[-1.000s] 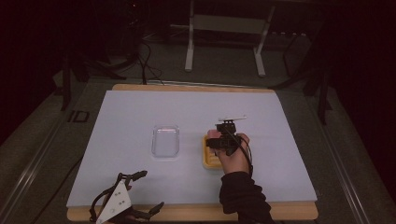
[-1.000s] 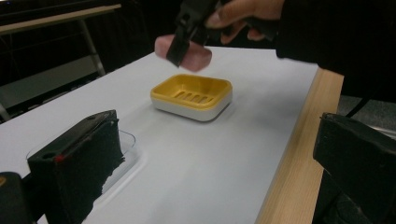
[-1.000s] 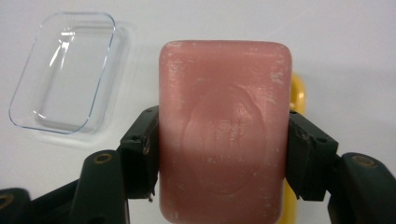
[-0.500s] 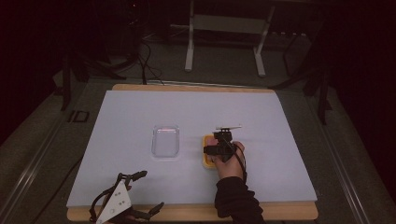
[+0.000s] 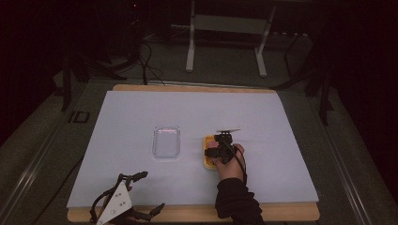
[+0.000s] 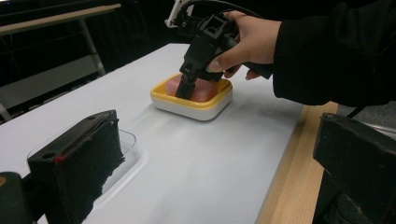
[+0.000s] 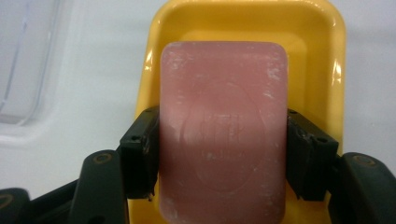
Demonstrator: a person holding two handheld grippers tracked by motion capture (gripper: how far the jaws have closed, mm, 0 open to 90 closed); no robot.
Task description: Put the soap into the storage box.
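A pink soap bar (image 7: 223, 126) sits inside a yellow soap dish (image 7: 247, 18) with a white base (image 6: 191, 105), right of the table's middle. My right gripper (image 5: 217, 151) points down into the dish, and its pads press both long sides of the bar, so it is shut on it. In the left gripper view the same gripper (image 6: 184, 91) reaches into the dish with a hand on it. My left gripper (image 5: 148, 192) lies on the table at the front left with no hand on it and its jaws wide apart.
A clear plastic lid (image 5: 167, 142) lies flat left of the dish, close to the left gripper's jaw (image 6: 126, 154). The white table cover (image 5: 281, 122) ends at a wooden front edge (image 5: 281, 212). Dark floor and stand legs lie beyond.
My right hand has come down and slightly nearer, lowering the gripper and bar into the dish. The left gripper has not moved.
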